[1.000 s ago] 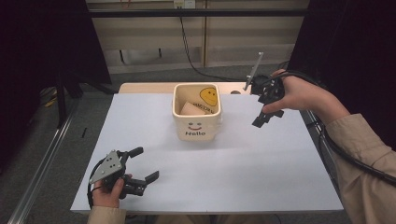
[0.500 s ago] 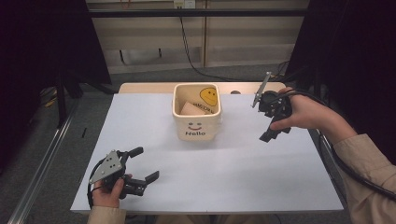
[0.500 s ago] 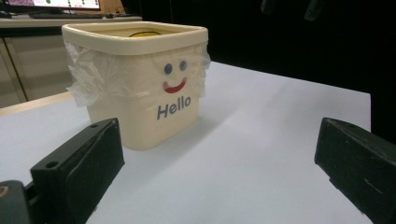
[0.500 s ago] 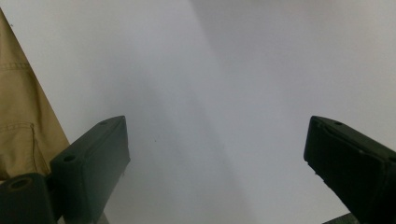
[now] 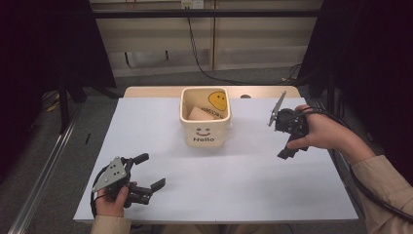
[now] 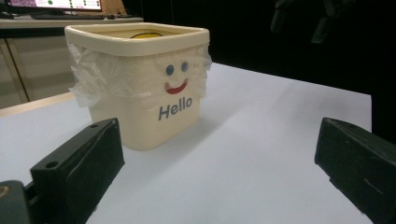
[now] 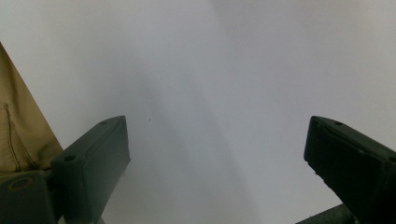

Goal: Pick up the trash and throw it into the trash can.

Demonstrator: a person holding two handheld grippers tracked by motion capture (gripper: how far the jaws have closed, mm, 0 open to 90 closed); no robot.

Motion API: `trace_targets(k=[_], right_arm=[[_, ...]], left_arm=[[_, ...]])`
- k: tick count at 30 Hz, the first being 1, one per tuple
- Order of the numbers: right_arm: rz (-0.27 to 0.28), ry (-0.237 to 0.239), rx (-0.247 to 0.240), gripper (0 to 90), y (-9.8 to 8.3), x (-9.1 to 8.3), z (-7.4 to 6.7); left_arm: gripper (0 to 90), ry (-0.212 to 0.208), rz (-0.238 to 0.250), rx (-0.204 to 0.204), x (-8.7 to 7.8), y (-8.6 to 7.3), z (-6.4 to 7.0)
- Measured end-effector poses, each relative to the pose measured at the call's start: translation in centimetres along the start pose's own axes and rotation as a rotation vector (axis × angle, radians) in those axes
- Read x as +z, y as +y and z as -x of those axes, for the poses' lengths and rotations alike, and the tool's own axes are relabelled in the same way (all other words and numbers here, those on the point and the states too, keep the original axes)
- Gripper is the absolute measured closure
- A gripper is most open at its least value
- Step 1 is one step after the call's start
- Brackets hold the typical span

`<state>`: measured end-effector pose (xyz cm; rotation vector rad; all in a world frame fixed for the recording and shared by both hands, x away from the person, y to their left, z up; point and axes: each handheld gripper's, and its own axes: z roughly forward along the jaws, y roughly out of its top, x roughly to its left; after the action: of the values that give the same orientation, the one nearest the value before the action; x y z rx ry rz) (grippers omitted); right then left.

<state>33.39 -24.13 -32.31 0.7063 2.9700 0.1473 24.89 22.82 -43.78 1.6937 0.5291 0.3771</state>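
A cream square tub (image 5: 204,127) with a smiley face and the word "Hello" stands at the back middle of the white table (image 5: 234,185). A clear plastic liner (image 6: 91,81) folds over its rim, and a yellow smiley shows inside (image 5: 217,100). My left gripper (image 5: 148,171) rests open near the front left corner, pointing at the tub (image 6: 140,84). My right gripper (image 5: 287,150) hovers open to the right of the tub, tilted down at bare table (image 7: 210,93), nothing between its jaws.
A wooden edge (image 5: 146,91) runs behind the white surface. Cables (image 5: 204,53) trail across the floor beyond the table. A tan sleeve (image 7: 18,130) appears at the left of the right gripper view.
My right gripper has moved away from the tub toward the front right and lower over the table. The left gripper has stayed put.
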Motion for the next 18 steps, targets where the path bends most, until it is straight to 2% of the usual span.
trace_targets(k=[7, 18], right_arm=[[0.011, 0.029, 0.016, 6.8, -1.4, 1.6, -0.7], [-0.019, 0.053, 0.035, 6.6, -3.5, 4.6, -1.8]], left_arm=[[1.0, -0.001, -0.002, 0.001, 0.0, 0.0, 0.0], [1.0, -0.004, -0.003, 0.004, 0.1, -0.1, 0.0]])
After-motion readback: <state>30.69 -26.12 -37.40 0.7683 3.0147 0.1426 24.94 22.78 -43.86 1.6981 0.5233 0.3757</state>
